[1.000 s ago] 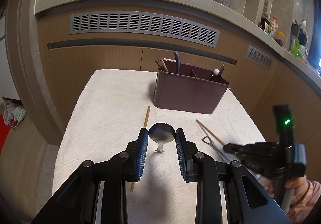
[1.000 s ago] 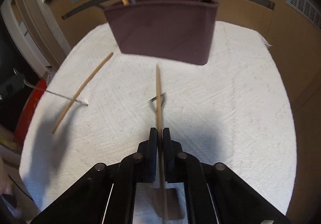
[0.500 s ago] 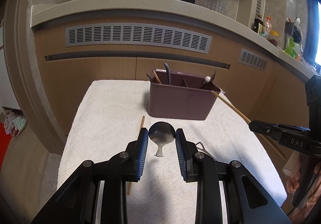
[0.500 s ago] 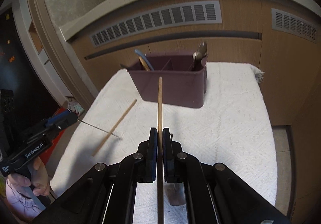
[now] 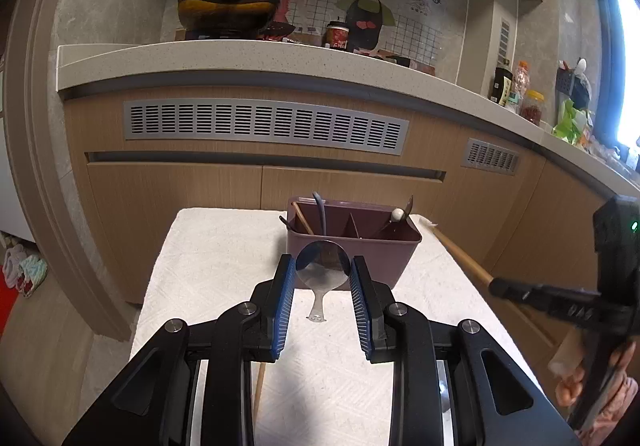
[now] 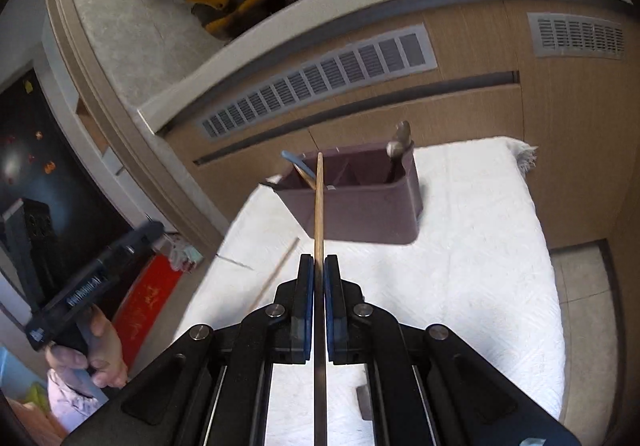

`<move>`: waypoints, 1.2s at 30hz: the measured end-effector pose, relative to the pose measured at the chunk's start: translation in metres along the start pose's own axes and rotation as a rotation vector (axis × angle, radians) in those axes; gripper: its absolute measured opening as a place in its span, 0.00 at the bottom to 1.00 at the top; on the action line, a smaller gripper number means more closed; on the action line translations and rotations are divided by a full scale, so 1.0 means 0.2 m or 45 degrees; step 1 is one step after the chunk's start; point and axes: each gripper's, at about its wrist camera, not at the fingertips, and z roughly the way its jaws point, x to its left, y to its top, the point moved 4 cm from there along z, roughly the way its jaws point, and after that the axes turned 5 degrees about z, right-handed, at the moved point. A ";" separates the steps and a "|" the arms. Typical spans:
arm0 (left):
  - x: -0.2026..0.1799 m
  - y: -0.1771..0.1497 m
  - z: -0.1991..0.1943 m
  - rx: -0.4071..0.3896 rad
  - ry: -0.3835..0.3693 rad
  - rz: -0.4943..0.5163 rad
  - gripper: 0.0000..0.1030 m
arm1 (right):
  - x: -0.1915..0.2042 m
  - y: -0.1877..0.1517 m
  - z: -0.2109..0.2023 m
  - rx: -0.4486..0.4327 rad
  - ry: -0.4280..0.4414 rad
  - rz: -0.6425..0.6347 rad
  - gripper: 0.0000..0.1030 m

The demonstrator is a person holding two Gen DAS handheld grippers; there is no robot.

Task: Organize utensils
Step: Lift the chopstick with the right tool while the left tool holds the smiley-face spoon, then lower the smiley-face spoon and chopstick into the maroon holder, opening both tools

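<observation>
The left gripper (image 5: pixel 322 280) held a metal spoon (image 5: pixel 322 273) by its bowl, jaws set fairly wide and pressing the bowl's 2 edges, the handle hanging down above the white cloth (image 5: pixel 224 246) that covered the surface. Gripping across the bowl probably left the handle free to drop first into a compartment.

The right gripper (image 6: pixel 319 282) had its jaws narrow, clamped on 1 wooden chopstick (image 6: pixel 319 206) that ran straight forward between the pads, its tip lined up with the left compartment of the purple utensil holder (image 6: pixel 360 206). That compartment already showed another chopstick and a blue handle, so the aim seemed to be sorting like with like. The holder stood near the far edge of the surface, with a spoon in its right compartment.

A 2nd chopstick (image 6: pixel 280 270) lay on the cloth nearer the left edge, not yet collected.
</observation>
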 end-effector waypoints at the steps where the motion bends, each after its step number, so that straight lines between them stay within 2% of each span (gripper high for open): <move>1: 0.00 -0.01 0.00 0.005 0.000 -0.003 0.28 | -0.01 -0.03 0.03 0.023 -0.044 -0.023 0.04; 3: 0.01 -0.03 0.02 0.024 -0.003 -0.007 0.28 | -0.04 -0.11 0.12 0.106 -0.125 -0.060 0.04; 8: 0.01 -0.09 0.06 0.078 -0.012 -0.013 0.28 | -0.16 -0.31 0.28 0.318 -0.196 -0.036 0.04; 12: 0.02 -0.13 0.08 0.101 -0.021 -0.024 0.28 | -0.22 -0.43 0.34 0.467 -0.237 -0.058 0.07; 15: 0.03 -0.16 0.11 0.119 -0.034 -0.038 0.28 | -0.23 -0.45 0.38 0.557 -0.225 -0.051 0.09; 21: 0.03 -0.18 0.12 0.134 -0.047 -0.039 0.28 | -0.21 -0.35 0.49 0.541 -0.288 -0.130 0.10; 24: 0.04 -0.18 0.12 0.136 -0.044 -0.039 0.28 | -0.22 -0.33 0.58 0.549 -0.360 -0.174 0.10; 28: 0.05 -0.18 0.12 0.141 -0.037 -0.043 0.28 | -0.20 -0.34 0.64 0.558 -0.421 -0.276 0.05; 30: 0.05 -0.17 0.12 0.142 -0.037 -0.047 0.28 | -0.17 -0.33 0.61 0.535 -0.384 -0.287 0.05; 33: 0.05 -0.17 0.13 0.143 -0.039 -0.047 0.28 | -0.12 -0.26 0.50 0.420 -0.350 -0.295 0.05; 36: 0.03 -0.16 0.13 0.142 -0.046 -0.038 0.28 | -0.08 -0.15 0.34 0.307 -0.262 -0.222 0.05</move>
